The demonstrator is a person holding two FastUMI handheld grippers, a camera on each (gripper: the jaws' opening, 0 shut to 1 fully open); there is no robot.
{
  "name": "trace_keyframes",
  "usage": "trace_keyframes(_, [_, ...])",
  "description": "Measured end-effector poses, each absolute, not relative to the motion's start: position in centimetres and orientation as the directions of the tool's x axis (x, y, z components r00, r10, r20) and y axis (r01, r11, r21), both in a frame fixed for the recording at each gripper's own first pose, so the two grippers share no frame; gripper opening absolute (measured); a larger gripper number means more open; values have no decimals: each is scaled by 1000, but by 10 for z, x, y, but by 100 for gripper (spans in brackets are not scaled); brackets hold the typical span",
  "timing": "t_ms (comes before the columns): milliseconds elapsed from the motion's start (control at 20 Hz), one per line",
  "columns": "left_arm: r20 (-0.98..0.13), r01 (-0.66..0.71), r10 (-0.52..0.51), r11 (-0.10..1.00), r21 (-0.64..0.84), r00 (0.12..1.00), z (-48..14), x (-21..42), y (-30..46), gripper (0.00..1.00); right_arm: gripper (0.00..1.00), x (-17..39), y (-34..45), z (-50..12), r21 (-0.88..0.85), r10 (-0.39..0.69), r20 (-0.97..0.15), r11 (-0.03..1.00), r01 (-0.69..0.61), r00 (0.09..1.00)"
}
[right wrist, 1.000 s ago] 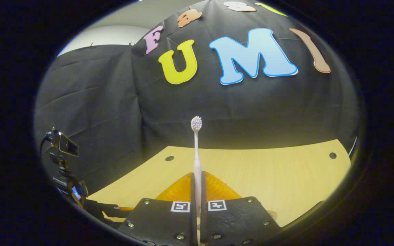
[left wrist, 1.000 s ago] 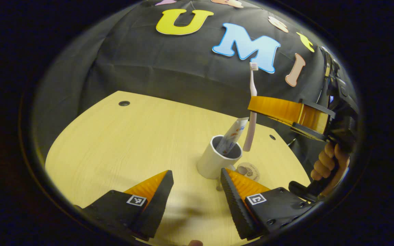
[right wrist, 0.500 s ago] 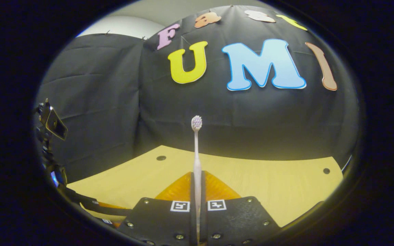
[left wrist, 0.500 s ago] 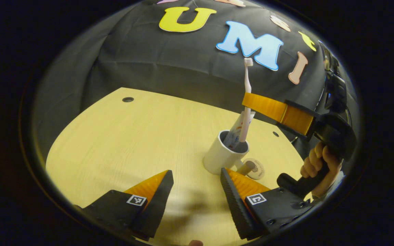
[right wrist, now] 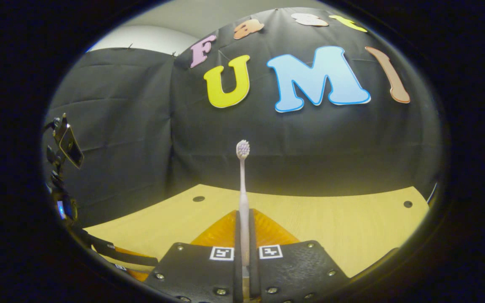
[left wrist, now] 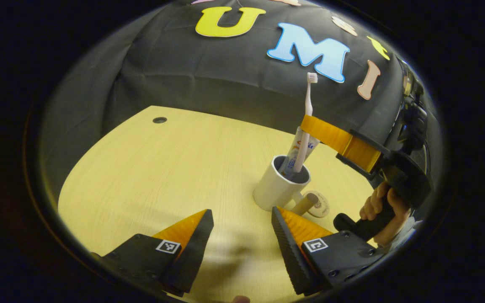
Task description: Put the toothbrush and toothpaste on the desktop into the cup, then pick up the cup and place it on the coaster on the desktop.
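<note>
Pale wood desk (left wrist: 150,168) lies bare toward nine o'clock of the white cylindrical cup (left wrist: 277,190), which holds the toothpaste tube (left wrist: 299,147) and the pink toothbrush (left wrist: 305,126) clenched by the right hand-held gripper (right wrist: 243,235), the round coaster (left wrist: 320,205) beside it, while the left hand-held gripper (left wrist: 242,229) hangs released.

Pale wooden tabletop (left wrist: 150,168), light grain, with small dark round holes: one near the far left edge (left wrist: 159,120), two more along the far edge in the right gripper view (right wrist: 198,198) (right wrist: 407,204). Behind it, creased black cloth (left wrist: 209,75) hung as backdrop. Above the cloth, a strip of pale wall (right wrist: 150,35). At the left, a small dark device on a stand (right wrist: 67,145), tilted, cables around it.
</note>
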State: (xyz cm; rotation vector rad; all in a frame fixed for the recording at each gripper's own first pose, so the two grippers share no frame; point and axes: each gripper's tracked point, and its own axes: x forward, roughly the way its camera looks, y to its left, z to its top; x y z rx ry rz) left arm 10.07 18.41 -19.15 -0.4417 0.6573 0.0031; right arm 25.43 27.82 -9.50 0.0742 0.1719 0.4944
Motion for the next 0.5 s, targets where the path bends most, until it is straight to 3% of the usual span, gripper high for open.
trace_keyframes(150, [-591, -134, -140, 908, -396, 795, -193, 101, 183, 92, 11, 248, 277, -95, 138, 481, -150, 875, -464, 864])
trace_keyframes(200, [-590, -133, -142, 908, -397, 795, -192, 100, 183, 91, 19, 249, 276, -94, 133, 476, -153, 878, -460, 866])
trace_keyframes(250, [-589, -132, -142, 908, -398, 796, -191, 101, 183, 91, 19, 248, 279, -93, 135, 489, -147, 871, -472, 860])
trace_keyframes(350, [-587, -128, -144, 909, -397, 796, -192, 101, 183, 92, 58, 246, 278, -95, 125, 482, -153, 875, -467, 862])
trace_keyframes(450, [-587, -124, -148, 910, -397, 796, -192, 102, 182, 91, 61, 244, 277, -94, 102, 474, -155, 881, -463, 867])
trace_keyframes(500, [-587, -123, -147, 911, -394, 796, -192, 102, 183, 92, 68, 243, 278, -94, 98, 476, -160, 879, -466, 865])
